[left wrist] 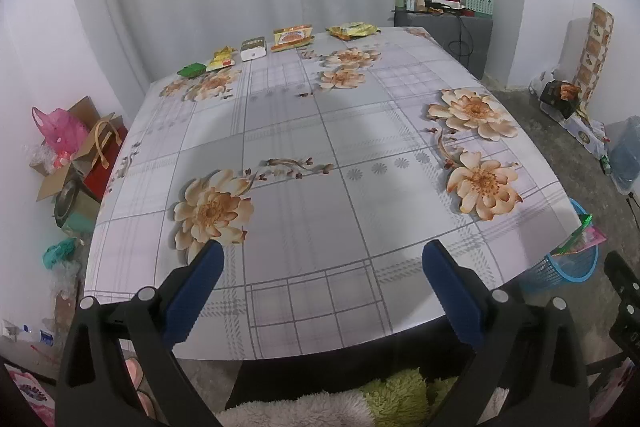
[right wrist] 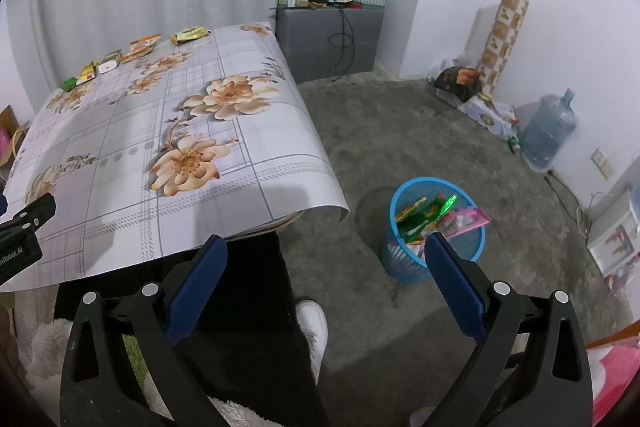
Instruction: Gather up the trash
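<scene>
Several wrappers lie in a row along the far edge of the flowered table (left wrist: 288,219): a green packet (left wrist: 191,70), a yellow one (left wrist: 221,59), a white box (left wrist: 253,49), an orange packet (left wrist: 292,37) and a yellow-green bag (left wrist: 352,30). My left gripper (left wrist: 323,259) hovers open over the near edge, holding nothing. A blue mesh bin (right wrist: 434,227) on the floor right of the table holds several wrappers. My right gripper (right wrist: 326,253) is open and empty, above the floor just left of the bin. The same row of wrappers (right wrist: 136,53) shows in the right wrist view.
A grey cabinet (left wrist: 444,35) with bottles stands past the table's far right corner. Boxes and bags (left wrist: 76,155) crowd the floor at the left. A water jug (right wrist: 548,131) sits by the right wall. A person's dark trouser leg and white shoe (right wrist: 314,319) are below the table edge.
</scene>
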